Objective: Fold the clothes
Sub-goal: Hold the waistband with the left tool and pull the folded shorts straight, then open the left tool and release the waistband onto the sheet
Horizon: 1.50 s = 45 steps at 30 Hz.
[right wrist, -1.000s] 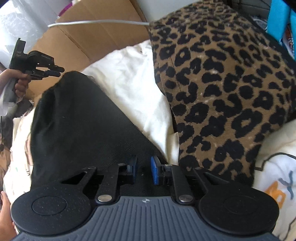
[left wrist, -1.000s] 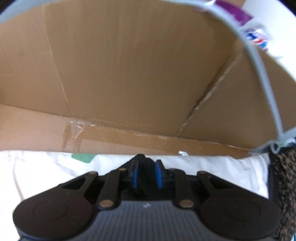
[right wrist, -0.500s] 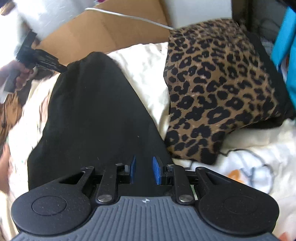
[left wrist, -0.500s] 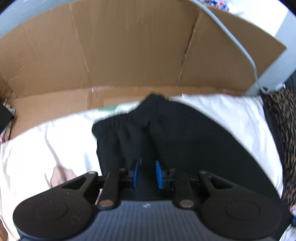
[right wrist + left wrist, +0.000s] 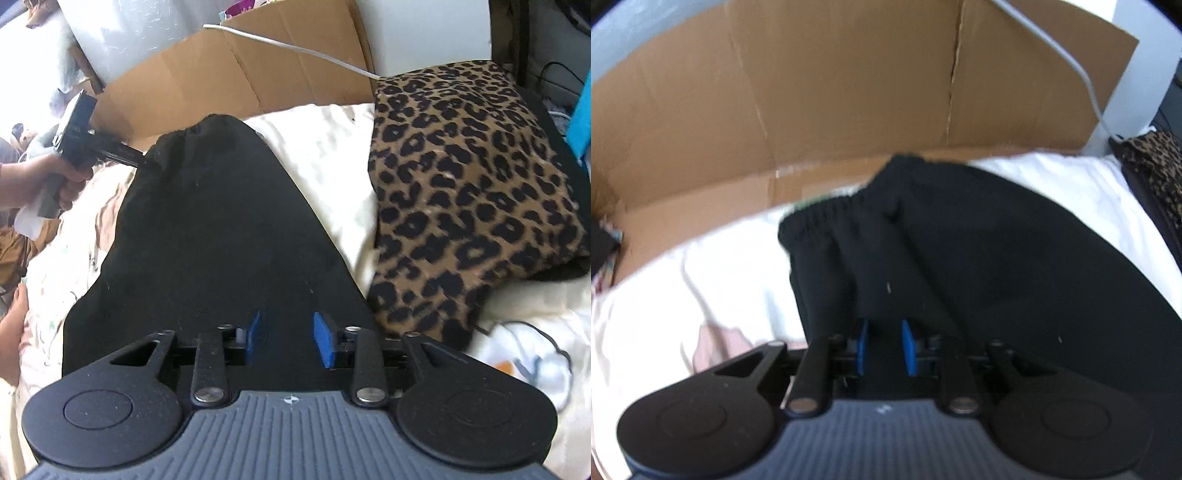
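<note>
Right wrist view: one black garment (image 5: 218, 236), left gripper (image 5: 142, 161) clamping it, right gripper (image 5: 286, 332) released.

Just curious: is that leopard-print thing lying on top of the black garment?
No, the leopard-print cushion sits beside the black garment, to its right.

Your left gripper (image 5: 884, 345): blue pads close together, pinching dark cloth. Your left hand (image 5: 55, 181) wraps its handle, arm reaching in from the side. Your right gripper (image 5: 288, 341): pads spread apart, held level, pointing forward.

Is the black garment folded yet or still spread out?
Spread: the black garment lies flat across the bedding, held at both ends by left gripper and right gripper.
</note>
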Tool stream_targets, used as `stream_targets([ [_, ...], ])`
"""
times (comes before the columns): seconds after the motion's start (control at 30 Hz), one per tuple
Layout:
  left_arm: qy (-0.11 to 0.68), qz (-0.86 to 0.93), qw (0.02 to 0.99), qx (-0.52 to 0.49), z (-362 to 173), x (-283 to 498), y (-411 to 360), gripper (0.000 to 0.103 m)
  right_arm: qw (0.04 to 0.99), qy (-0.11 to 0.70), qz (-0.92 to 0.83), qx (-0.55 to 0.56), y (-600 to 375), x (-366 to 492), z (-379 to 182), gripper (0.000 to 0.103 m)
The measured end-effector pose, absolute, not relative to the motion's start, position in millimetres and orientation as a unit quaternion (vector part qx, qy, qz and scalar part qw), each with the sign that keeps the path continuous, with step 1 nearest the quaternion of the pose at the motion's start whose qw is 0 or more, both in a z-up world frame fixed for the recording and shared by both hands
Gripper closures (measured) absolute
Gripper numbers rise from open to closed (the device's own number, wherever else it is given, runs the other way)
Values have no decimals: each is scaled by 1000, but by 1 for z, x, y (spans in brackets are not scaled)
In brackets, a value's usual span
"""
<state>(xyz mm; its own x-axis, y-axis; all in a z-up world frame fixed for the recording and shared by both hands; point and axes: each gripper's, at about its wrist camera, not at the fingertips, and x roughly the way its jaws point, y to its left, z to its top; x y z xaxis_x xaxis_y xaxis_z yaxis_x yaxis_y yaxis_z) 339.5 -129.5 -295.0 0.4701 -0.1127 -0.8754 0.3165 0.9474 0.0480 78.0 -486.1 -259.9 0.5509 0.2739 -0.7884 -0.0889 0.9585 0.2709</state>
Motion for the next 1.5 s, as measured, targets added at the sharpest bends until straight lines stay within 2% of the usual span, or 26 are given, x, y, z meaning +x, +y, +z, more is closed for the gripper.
stream_targets([
  [0.2, 492, -123, 856, 100, -306, 359, -131, 80, 858, 500, 77, 85, -494, 84, -288, 65],
  [0.33, 505, -113, 849, 102, -322, 367, -126, 88, 851, 517, 67, 67, -497, 77, -297, 69],
  [0.4, 504, -112, 850, 106, -322, 367, -124, 89, 848, 523, 62, 61, -499, 73, -300, 74],
  [0.5, 493, -113, 853, 126, -310, 361, -126, 90, 847, 524, 57, 73, -505, 69, -300, 75],
  [0.7, 468, -131, 867, 104, -272, 337, -116, 89, 848, 524, 47, 58, -494, 66, -288, 73],
  [1.0, 485, -176, 852, 81, -255, 277, -126, 89, 870, 482, 87, 59, -465, 70, -270, 71],
  [1.1, 482, -206, 849, 67, -258, 254, -139, 89, 872, 476, 103, 55, -453, 72, -271, 71],
  [1.3, 527, -256, 805, 97, -301, 209, -167, 88, 860, 492, 135, 30, -427, 75, -280, 67],
  [1.47, 551, -261, 788, 90, -320, 182, -155, 88, 840, 526, 135, -13, -417, 71, -288, 65],
  [1.5, 546, -267, 790, 81, -316, 177, -150, 85, 837, 530, 134, -17, -416, 69, -286, 63],
])
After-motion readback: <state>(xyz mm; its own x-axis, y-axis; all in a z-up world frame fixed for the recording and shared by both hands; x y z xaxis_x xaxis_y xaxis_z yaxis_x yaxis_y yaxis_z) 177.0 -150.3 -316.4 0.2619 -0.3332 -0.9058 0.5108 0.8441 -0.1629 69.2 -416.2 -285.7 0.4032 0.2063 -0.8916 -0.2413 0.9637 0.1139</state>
